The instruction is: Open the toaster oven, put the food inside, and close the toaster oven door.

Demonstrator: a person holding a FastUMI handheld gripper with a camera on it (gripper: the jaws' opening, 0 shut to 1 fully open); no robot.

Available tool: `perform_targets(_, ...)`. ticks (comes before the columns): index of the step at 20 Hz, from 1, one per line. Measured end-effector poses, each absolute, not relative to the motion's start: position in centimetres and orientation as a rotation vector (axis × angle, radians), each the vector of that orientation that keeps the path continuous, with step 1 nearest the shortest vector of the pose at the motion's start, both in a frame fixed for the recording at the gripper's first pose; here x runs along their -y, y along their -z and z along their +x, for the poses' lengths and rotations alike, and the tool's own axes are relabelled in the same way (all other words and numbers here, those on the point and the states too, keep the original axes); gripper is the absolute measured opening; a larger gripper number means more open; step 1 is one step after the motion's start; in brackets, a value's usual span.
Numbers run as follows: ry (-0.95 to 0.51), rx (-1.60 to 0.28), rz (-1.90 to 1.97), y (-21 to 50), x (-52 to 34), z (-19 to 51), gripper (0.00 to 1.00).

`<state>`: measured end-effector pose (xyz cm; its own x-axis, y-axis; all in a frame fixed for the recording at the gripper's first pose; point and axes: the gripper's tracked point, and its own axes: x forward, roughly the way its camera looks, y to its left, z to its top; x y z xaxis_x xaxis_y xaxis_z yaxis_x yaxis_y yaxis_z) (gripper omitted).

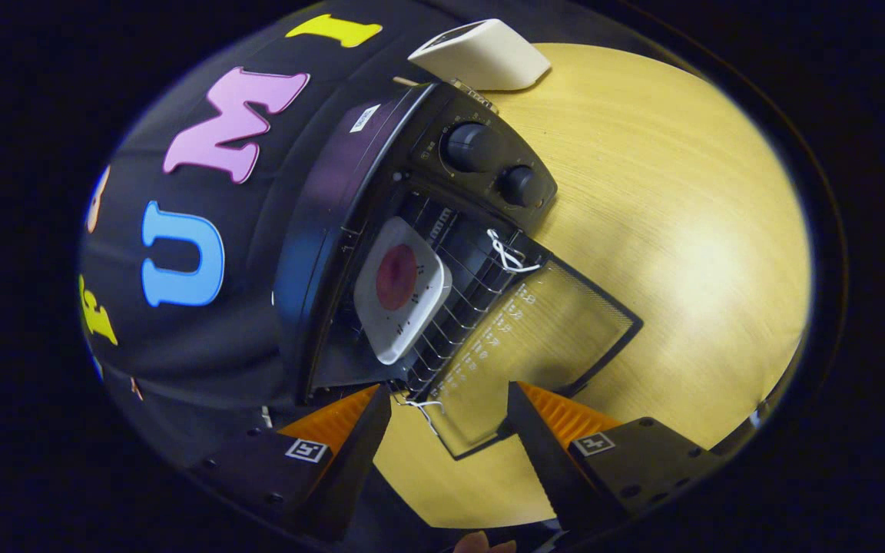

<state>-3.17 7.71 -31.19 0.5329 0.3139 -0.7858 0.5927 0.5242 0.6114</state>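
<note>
The black toaster oven stands on the wooden table with its glass door swung fully down and flat. A white square plate holding a round reddish piece of food rests on the wire rack inside the cavity. My gripper is open, its fingers spread apart and empty. The door's outer edge lies just ahead of and between the fingers. Two round knobs sit on the control panel beside the cavity.
A white box-like device sits on the table behind the oven. White string loops are tied at the door hinges. Bare wooden tabletop stretches away on the knob side of the oven.
</note>
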Motion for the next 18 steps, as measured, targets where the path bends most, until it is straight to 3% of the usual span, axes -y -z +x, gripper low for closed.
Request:
perform_targets(10, -0.103, -1.13, 0.474, 32.3, -8.6, -10.9, 0.99)
perform_targets(18, -0.172, -1.192, 0.224, 35.7, -10.1, -13.0, 0.99)
